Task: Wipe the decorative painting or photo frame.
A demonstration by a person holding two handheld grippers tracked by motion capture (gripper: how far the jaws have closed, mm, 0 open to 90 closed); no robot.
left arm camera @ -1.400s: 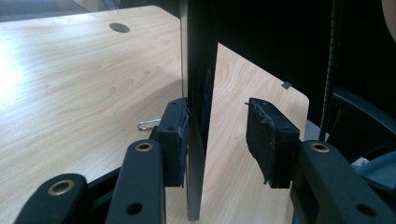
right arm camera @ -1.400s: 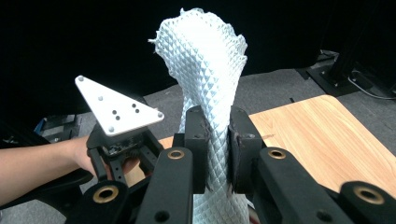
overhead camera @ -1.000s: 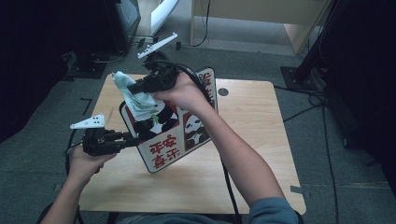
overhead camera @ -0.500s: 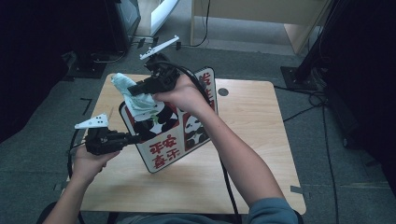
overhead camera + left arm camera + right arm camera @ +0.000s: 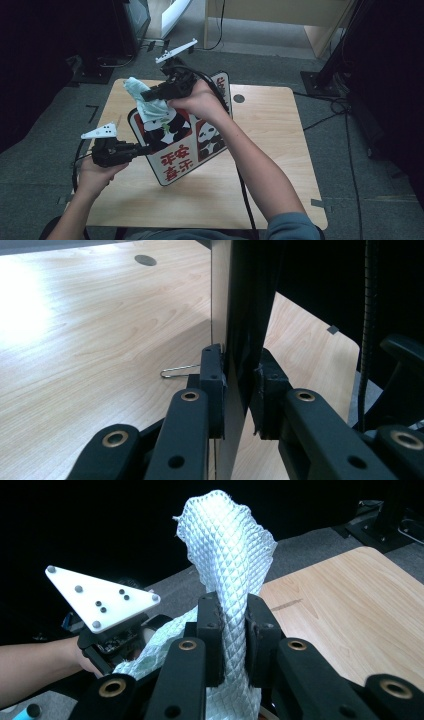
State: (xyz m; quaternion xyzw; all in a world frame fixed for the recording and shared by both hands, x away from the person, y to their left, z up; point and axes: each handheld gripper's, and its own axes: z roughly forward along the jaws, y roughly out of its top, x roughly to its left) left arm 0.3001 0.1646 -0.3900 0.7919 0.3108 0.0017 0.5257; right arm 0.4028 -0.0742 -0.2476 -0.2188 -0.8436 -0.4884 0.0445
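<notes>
From above, both hand-held grippers grip — left [image 5: 145,148] clamps panda board [image 5: 185,150], right [image 5: 235,630] pinches cloth [image 5: 225,545].

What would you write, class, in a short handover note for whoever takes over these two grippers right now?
Left gripper: jaws have just been closing, now clamped on the panda board's edge, holding it tilted above the wooden table.
Right gripper: shut on the pale blue cloth, pressed to the board's upper face.
Done: board gripped, cloth on the board.
Left: probably wiping the rest of the face, then setting both down.
</notes>
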